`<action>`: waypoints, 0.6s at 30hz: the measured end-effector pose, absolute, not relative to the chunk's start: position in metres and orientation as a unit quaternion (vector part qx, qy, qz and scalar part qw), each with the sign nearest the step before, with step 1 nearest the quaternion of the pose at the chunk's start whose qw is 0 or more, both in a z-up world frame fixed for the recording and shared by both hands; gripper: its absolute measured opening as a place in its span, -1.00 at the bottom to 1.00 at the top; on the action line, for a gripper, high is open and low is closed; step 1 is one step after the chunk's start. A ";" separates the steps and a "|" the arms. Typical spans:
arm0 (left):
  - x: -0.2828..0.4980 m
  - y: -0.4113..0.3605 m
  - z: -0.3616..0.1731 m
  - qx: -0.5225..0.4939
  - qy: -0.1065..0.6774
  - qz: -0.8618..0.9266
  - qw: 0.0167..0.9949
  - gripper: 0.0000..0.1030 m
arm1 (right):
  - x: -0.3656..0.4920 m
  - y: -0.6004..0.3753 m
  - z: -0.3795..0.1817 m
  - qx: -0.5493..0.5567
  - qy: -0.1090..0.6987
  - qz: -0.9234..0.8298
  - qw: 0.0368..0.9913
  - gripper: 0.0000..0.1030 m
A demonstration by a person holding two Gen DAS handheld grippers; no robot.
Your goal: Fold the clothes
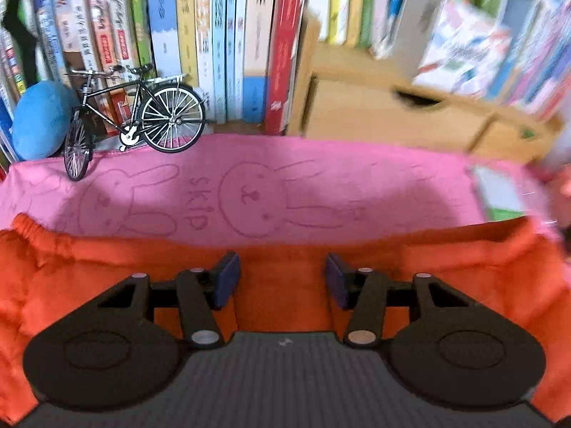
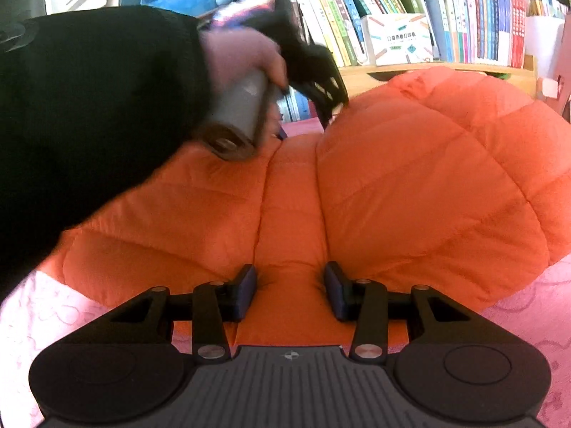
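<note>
left gripper (image 1: pixel 282 280): jaws stood apart over the orange jacket (image 1: pixel 107 274), whether gripping cloth could not be told; beyond its tips lay the pink rabbit-print towel (image 1: pixel 321 164), with a model bicycle (image 1: pixel 135 117) far left. right gripper (image 2: pixel 289 290): blue pads (image 2: pixel 246 292) clenched on a pinched fold of the jacket, which lay puffed ahead of them; a hand (image 2: pixel 242 57) held the other tool beyond, upper left.

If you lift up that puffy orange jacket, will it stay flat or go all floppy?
Probably floppy: the orange jacket already bulges and creases where the right tongs pinch it. It looks light for its size, since the quilted panels seem puffed with air. The smooth shell might slip a little.
</note>
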State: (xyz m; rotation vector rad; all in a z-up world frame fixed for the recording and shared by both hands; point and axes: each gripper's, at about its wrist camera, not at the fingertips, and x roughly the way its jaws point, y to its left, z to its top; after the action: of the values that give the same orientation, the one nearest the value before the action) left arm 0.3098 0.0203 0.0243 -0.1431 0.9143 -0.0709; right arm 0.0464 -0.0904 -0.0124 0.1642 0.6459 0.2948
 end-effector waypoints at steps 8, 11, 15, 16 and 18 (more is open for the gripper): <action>0.197 0.018 0.056 -0.056 0.420 -0.127 0.897 -0.07 | 0.040 -0.101 -0.011 0.115 0.313 0.156 0.930 -0.16; 0.174 0.009 0.050 -0.037 0.436 -0.136 0.889 -0.07 | 0.037 -0.101 -0.011 0.121 0.313 0.158 0.929 -0.16; 0.159 0.000 0.038 -0.013 0.454 -0.128 0.881 -0.07 | 0.033 -0.101 -0.009 0.127 0.312 0.160 0.928 -0.16; 0.158 -0.001 0.035 -0.008 0.457 -0.123 0.881 -0.07 | 0.033 -0.102 -0.009 0.129 0.312 0.160 0.927 -0.16; 0.155 -0.004 0.028 0.002 0.462 -0.112 0.880 -0.08 | 0.030 -0.102 -0.009 0.134 0.312 0.162 0.927 -0.16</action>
State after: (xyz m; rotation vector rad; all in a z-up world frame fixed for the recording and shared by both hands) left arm 0.1550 -0.0035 0.0282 0.0036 0.9634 -0.2337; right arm 0.0304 -0.1022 -0.0085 0.2747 0.6395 0.3315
